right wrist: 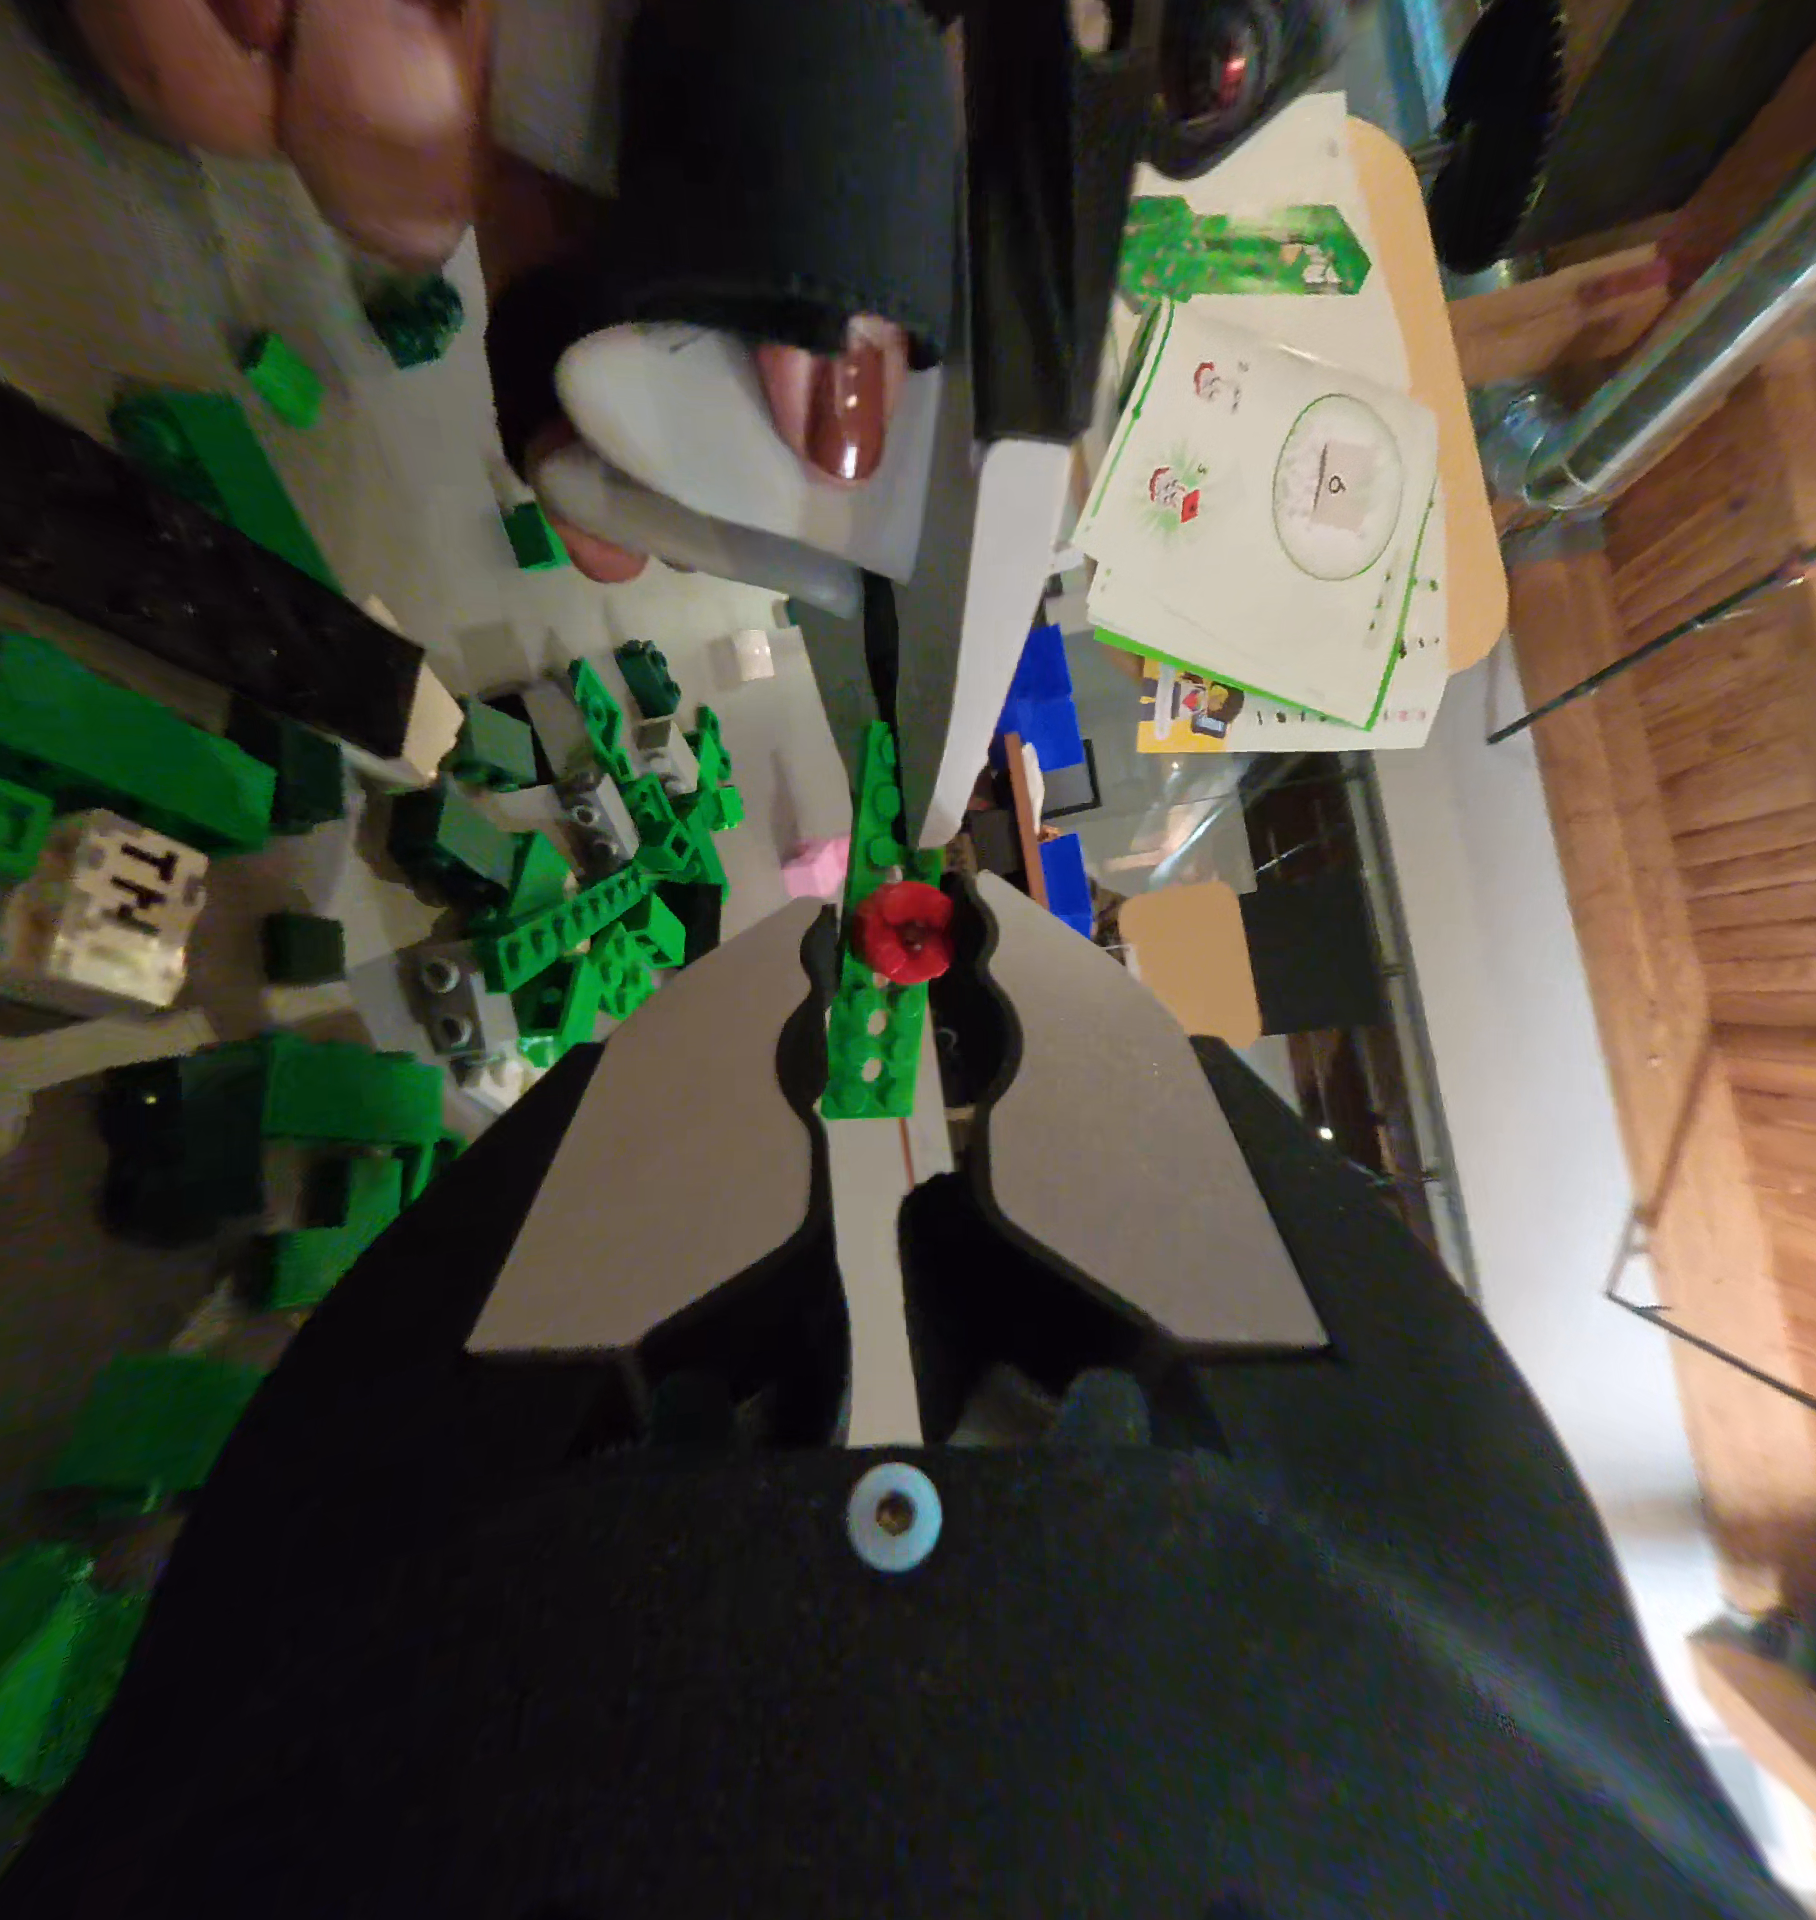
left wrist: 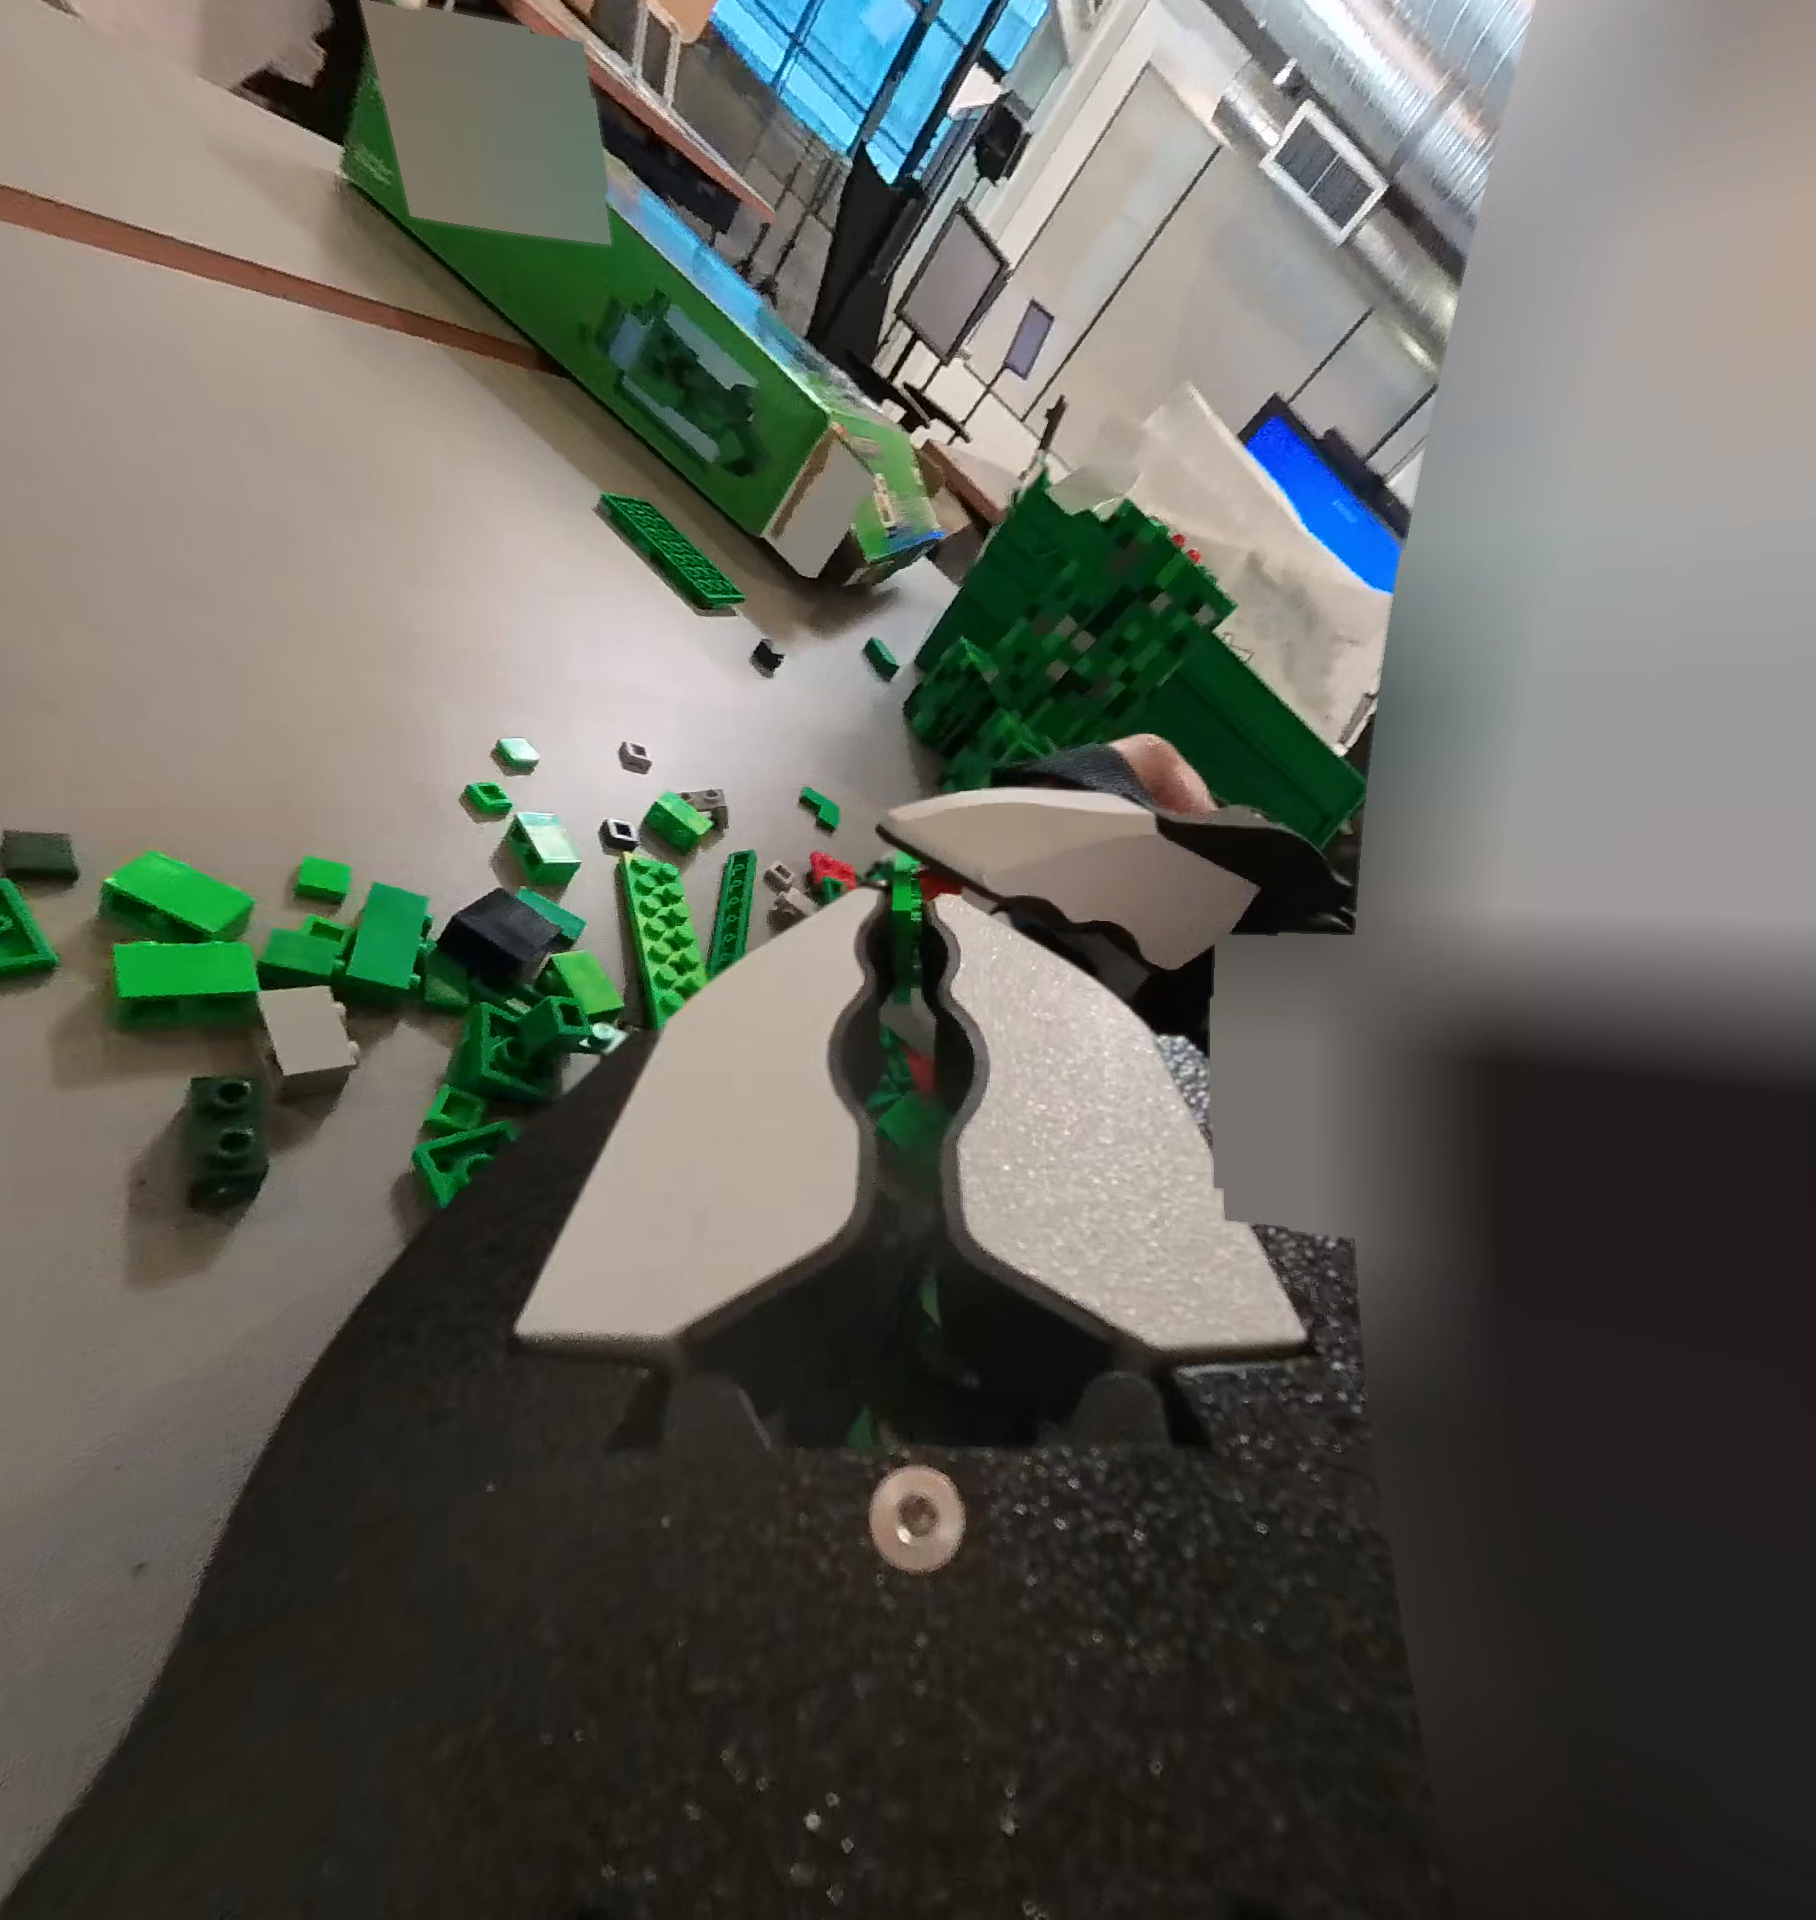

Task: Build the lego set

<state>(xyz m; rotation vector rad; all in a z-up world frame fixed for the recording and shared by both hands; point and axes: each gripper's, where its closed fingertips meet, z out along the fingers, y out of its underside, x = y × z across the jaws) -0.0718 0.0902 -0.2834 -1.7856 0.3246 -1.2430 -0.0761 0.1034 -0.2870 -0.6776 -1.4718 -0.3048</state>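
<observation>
Fingers (right wrist: 675, 1122) of our right gripper (right wrist: 888, 925) pinch the red flower (right wrist: 902, 931) against the green plate (right wrist: 876, 1023), which our left gripper (left wrist: 902, 914) clamps; seating it seemingly needs firm, square pressure.

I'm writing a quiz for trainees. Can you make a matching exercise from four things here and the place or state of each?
1 red flower
2 green plate
3 instruction booklet
4 green box

A lying on the table
B open, white pages
C stuck on the green plate
D gripped by the left claw

Pairs: 1-C, 2-D, 3-B, 4-A
</observation>
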